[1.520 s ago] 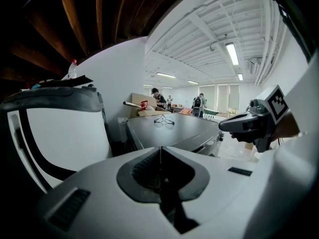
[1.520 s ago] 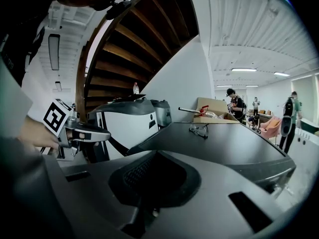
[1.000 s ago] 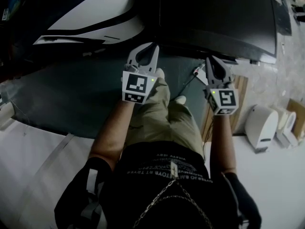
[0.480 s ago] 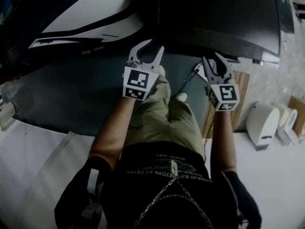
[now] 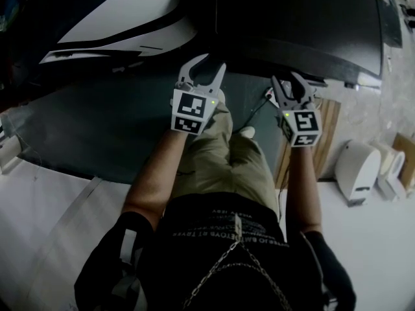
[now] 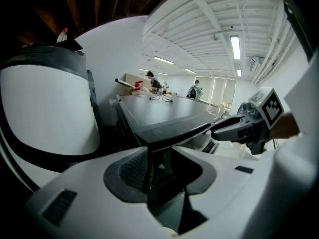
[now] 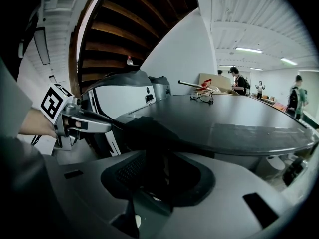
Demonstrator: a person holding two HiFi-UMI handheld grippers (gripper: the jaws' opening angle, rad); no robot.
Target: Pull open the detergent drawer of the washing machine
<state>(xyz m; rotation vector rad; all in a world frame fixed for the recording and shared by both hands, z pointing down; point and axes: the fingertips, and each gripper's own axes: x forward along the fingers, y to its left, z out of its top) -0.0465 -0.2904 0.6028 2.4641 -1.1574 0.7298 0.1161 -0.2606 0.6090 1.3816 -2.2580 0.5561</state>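
Observation:
A dark-topped machine (image 5: 298, 24) stands in front of me; no drawer front shows in any view. My left gripper (image 5: 204, 68) hovers just short of its near edge, its jaws opening with nothing between them. My right gripper (image 5: 288, 81) hangs beside it to the right, its jaws also opening and empty. In the left gripper view the left gripper (image 6: 159, 166) faces the corner of the dark top (image 6: 159, 113), with the right gripper (image 6: 249, 126) at the right. In the right gripper view the right gripper (image 7: 159, 176) faces the same top (image 7: 224, 118), and the left gripper (image 7: 75, 121) shows at the left.
A white and black rounded appliance (image 5: 123, 18) stands left of the machine. A dark mat (image 5: 97, 128) covers the floor below. A wooden board (image 5: 324, 122), a cable (image 5: 259, 109) and white devices (image 5: 355, 170) lie at the right. Glasses (image 7: 202, 97) rest on the dark top.
Both grippers went from shut to wide open. Both hands edged a little closer to the machine's near edge.

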